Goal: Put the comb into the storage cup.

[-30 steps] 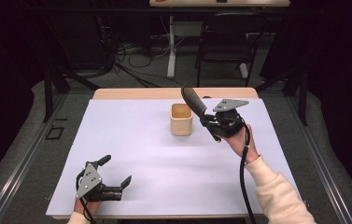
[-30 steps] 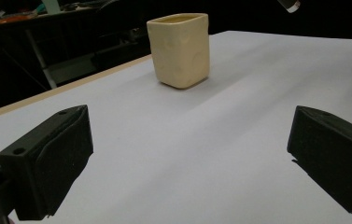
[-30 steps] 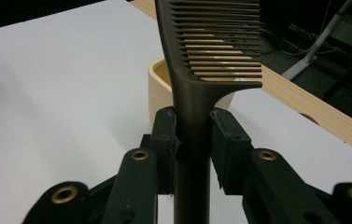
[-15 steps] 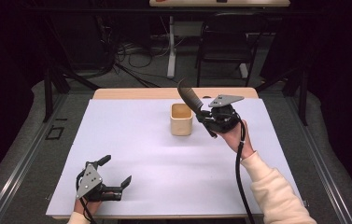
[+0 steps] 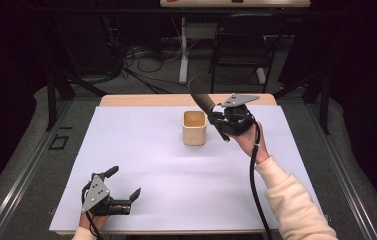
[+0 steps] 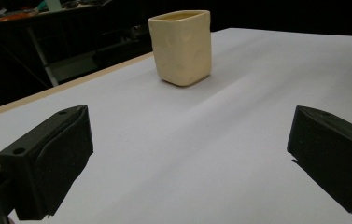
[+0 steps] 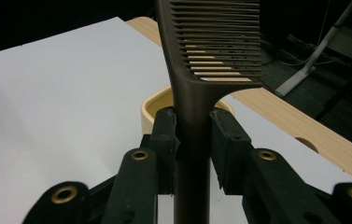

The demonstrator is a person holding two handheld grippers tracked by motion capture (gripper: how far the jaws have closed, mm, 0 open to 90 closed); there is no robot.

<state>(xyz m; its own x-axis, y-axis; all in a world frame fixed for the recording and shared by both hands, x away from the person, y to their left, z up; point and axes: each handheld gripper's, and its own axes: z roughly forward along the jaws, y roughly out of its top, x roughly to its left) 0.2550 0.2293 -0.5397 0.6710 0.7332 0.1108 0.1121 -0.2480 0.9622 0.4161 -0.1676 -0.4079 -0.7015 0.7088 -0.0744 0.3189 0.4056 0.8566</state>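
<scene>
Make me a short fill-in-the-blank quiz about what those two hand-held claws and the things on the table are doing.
1. The right gripper is shut on a dark brown plastic ____.
2. The cream, square-sided cup stands ____ on the white table cover.
3. The left gripper has its jaws ____, with nothing between them.

Missing words: comb; upright; open

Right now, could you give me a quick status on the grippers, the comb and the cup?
Right gripper shut on comb, held above cup. Left gripper open, resting low on table. Nothing between comb and cup.

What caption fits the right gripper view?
Right gripper clamps a brown comb by its handle, above the cream cup on the white table.
</scene>
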